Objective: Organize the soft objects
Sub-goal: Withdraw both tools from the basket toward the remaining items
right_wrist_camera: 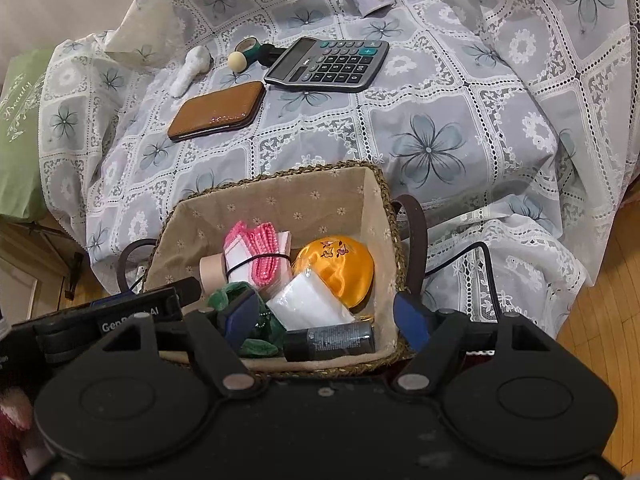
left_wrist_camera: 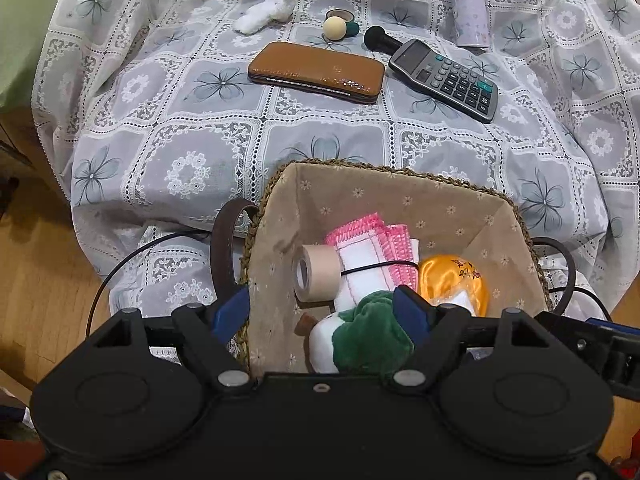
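A woven basket with a beige flowered lining sits at the table's near edge. Inside lie a green and white plush, a pink-edged cloth bundle, an orange satin pouch and a beige tape roll. My left gripper straddles the basket's left wall, one pad outside and one over the plush, not pressing. My right gripper straddles the right wall, open, above a white packet and a dark tube. A white fluffy piece lies far back.
On the lace tablecloth beyond the basket lie a brown wallet, a calculator, a lilac bottle, a cream ball and a black handle. Dark basket handles and a black cable hang at both sides. Wooden floor lies below.
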Demonstrator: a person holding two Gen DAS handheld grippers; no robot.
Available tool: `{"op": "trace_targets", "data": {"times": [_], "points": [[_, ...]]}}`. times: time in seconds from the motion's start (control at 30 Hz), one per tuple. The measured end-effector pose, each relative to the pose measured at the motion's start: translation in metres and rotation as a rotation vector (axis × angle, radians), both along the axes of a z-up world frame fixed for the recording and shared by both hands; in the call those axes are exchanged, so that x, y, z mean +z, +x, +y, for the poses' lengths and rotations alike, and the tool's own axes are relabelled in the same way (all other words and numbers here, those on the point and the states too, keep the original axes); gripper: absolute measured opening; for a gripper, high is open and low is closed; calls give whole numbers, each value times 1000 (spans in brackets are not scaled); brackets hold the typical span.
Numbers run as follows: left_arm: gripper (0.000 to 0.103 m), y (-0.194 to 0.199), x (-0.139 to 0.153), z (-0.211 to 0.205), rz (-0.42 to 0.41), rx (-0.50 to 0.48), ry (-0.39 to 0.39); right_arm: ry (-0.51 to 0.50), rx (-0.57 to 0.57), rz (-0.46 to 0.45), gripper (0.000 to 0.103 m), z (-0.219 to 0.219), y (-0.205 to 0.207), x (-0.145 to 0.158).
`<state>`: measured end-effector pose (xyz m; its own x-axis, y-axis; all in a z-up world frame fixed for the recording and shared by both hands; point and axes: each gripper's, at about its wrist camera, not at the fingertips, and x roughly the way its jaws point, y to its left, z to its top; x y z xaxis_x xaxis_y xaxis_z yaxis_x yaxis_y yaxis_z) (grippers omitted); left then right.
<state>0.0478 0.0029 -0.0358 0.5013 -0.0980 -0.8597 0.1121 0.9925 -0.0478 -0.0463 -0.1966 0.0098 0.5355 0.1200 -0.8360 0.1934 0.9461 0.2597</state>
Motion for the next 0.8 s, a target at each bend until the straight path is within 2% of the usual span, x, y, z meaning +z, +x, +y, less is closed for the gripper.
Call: {"op": "trace_targets", "data": {"times": [0.8], "points": [[77,-3,4,1,4,-12,2,-6,-5,26,74,-2,4,-7]]}}
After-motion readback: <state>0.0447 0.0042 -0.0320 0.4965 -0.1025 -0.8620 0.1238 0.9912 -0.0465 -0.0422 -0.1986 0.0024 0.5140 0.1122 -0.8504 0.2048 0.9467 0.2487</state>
